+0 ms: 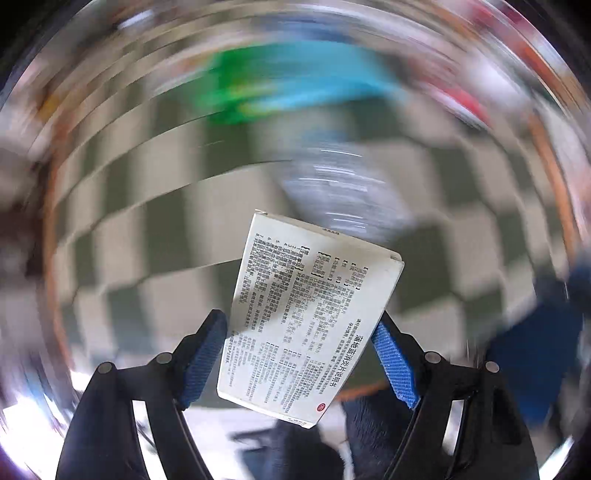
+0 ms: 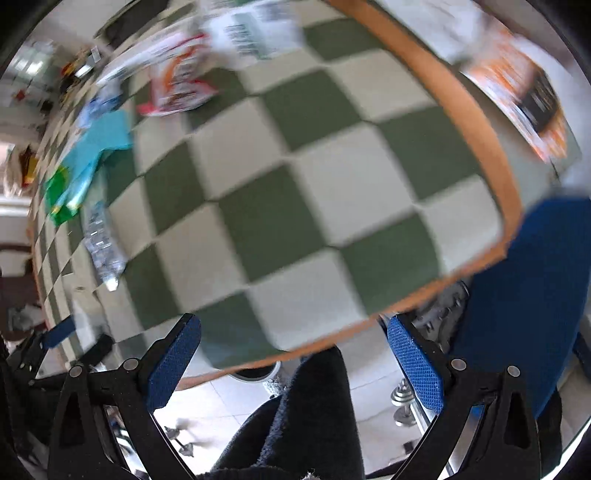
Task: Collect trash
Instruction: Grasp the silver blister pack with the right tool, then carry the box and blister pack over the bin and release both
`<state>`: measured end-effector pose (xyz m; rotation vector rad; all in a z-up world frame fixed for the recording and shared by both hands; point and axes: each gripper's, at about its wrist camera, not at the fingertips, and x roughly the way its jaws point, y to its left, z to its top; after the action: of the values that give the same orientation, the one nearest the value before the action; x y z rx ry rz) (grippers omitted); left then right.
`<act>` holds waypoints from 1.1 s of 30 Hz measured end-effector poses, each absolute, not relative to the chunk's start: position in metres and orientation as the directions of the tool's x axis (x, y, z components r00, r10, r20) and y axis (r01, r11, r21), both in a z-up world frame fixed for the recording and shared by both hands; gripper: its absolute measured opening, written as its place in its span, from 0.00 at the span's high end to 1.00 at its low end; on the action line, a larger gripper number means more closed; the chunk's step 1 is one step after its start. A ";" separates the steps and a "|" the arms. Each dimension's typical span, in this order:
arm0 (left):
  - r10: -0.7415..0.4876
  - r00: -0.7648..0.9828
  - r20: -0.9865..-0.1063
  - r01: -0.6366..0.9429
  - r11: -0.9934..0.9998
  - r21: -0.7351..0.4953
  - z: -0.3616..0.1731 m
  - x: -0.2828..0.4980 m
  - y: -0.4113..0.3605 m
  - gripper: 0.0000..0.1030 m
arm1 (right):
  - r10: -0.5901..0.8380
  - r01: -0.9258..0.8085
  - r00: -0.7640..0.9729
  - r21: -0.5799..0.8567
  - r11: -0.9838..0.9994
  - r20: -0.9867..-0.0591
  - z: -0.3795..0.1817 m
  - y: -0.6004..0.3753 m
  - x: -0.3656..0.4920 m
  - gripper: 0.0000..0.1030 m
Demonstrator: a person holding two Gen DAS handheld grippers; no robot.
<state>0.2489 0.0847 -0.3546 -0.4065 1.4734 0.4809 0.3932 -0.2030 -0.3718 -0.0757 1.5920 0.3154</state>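
In the left wrist view my left gripper (image 1: pixel 299 332) is shut on a flat white medicine box (image 1: pixel 310 314) printed with black text, held between the blue pads above the green and white checked table (image 1: pixel 147 236). The background is motion-blurred. A clear plastic bottle (image 1: pixel 340 188) and a green and blue wrapper (image 1: pixel 280 85) lie beyond. My right gripper (image 2: pixel 291 343) is open and empty over the table's near edge (image 2: pixel 369 317). In the right wrist view the bottle (image 2: pixel 101 243), the green and blue wrapper (image 2: pixel 85 166) and a red and white snack bag (image 2: pixel 177 81) lie at the left.
A white printed paper (image 2: pixel 255 33) lies at the table's far side. An orange and black package (image 2: pixel 532 103) sits beyond the orange rim at the right. A blue chair (image 2: pixel 532 295) stands at the right, and the person's dark trousers (image 2: pixel 306 413) are below.
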 end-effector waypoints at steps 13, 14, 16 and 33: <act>0.101 -0.060 -0.993 -0.820 0.562 0.106 -0.405 0.188 0.196 0.25 | 0.106 -0.616 0.011 0.077 0.784 -0.994 -0.409 0.063 0.364 0.02; 0.103 -0.060 -0.993 -0.818 0.565 0.108 -0.409 0.193 0.196 0.25 | 0.052 -0.642 0.025 0.024 0.766 -0.998 -0.420 0.076 0.361 0.07; 0.112 -0.052 -0.992 -0.811 0.575 0.108 -0.409 0.192 0.193 0.25 | 0.013 -0.647 0.059 -0.029 0.762 -0.998 -0.428 0.083 0.356 0.21; 0.179 0.124 -0.976 -0.724 0.688 0.034 -0.335 0.094 0.146 0.25 | 0.153 -0.556 0.141 0.049 0.830 -0.978 -0.368 0.032 0.284 0.33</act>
<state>0.0944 0.1457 -0.3346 -0.5209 1.2875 0.7031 0.2837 0.0319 -0.3684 -0.3631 1.3391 0.5276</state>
